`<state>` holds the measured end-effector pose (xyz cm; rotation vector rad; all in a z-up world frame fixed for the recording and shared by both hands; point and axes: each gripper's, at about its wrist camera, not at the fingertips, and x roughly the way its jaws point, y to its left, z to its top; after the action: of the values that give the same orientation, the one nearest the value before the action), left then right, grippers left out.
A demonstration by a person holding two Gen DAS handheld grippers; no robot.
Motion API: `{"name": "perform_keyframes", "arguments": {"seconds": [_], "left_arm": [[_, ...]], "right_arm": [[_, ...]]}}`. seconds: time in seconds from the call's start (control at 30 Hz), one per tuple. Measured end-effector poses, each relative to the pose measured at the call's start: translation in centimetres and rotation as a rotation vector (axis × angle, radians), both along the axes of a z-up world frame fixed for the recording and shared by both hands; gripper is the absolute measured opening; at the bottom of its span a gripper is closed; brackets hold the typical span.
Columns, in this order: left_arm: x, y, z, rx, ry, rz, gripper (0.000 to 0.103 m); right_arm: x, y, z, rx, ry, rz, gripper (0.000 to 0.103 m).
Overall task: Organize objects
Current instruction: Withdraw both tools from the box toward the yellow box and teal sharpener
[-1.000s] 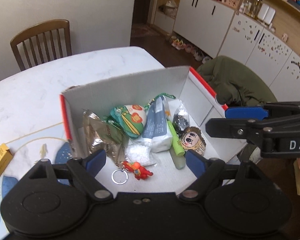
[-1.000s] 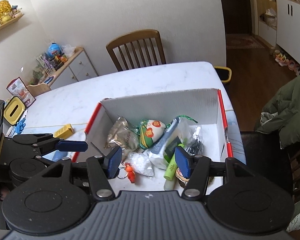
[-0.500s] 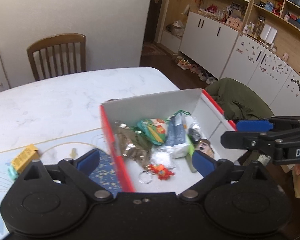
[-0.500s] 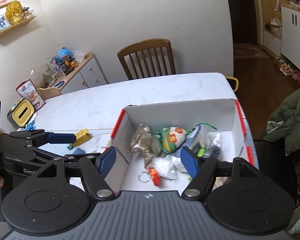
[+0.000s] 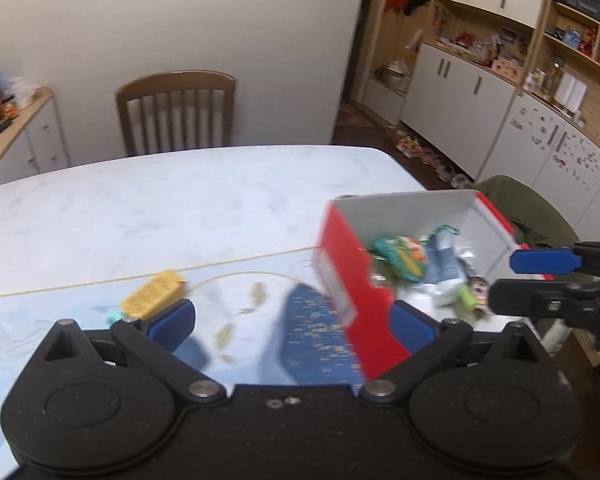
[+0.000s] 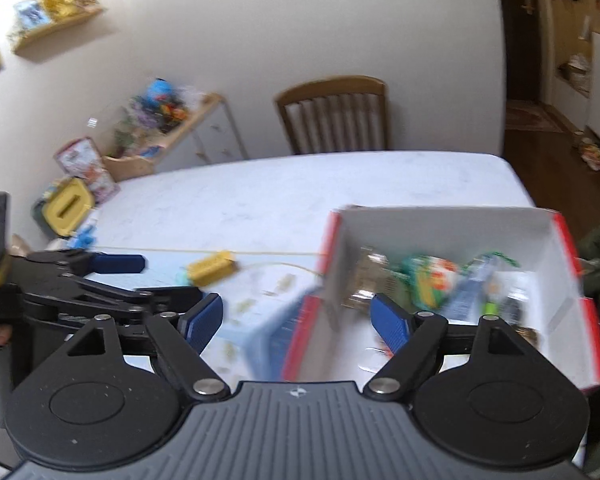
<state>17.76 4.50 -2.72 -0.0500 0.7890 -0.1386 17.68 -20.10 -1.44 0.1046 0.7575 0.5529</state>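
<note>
Nearest the lens in each wrist view, the left claw point(image 5: 290, 322) and the right claw point(image 6: 296, 320) are held wide with nothing between the blue pads, so a reach for the next loose thing is judged to be in hand. The yellow block point(image 5: 153, 294), lying left of centre on the patterned mat point(image 5: 256, 308), is the likely target; the red-and-white box point(image 5: 354, 288) of sorted bits sits at right. Beyond, the white marble table point(image 5: 180, 208), a wooden chair point(image 5: 176, 114) and cabinets point(image 5: 460, 96) are seen.

Wooden chair point(image 5: 175, 112) behind white table point(image 5: 180, 200), white cabinets point(image 5: 460, 92) beyond.
</note>
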Motion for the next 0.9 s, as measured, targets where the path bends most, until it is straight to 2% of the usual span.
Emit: {"name": "perform_keyframes", "arguments": {"seconds": [0.07,0.13,0.4,0.6,0.9], "left_arm": [[-0.2,1.6,-0.1,0.023,-0.008,0.029,0.103],[-0.4,3.3,-0.3,0.031,-0.014,0.049,0.103],[-0.6,9.6,-2.0,0.022,0.006,0.099,0.103],[-0.2,12.7,-3.7,0.047,0.002,0.114,0.103],[1.2,15.0,-6.3,0.033,0.006,0.136,0.103]], "right_arm": [[-0.3,1.6,0.2,0.005,-0.021,0.007,0.094],[-0.3,3.3,0.4,-0.001,-0.031,0.006,0.096],[0.5,9.1,-0.7,-0.035,-0.025,0.027,0.099],[2.6,13.8,-2.8,-0.135,0.000,0.025,0.100],[6.3,18.6,-6.0,-0.257,0.070,0.042,0.100]]}}
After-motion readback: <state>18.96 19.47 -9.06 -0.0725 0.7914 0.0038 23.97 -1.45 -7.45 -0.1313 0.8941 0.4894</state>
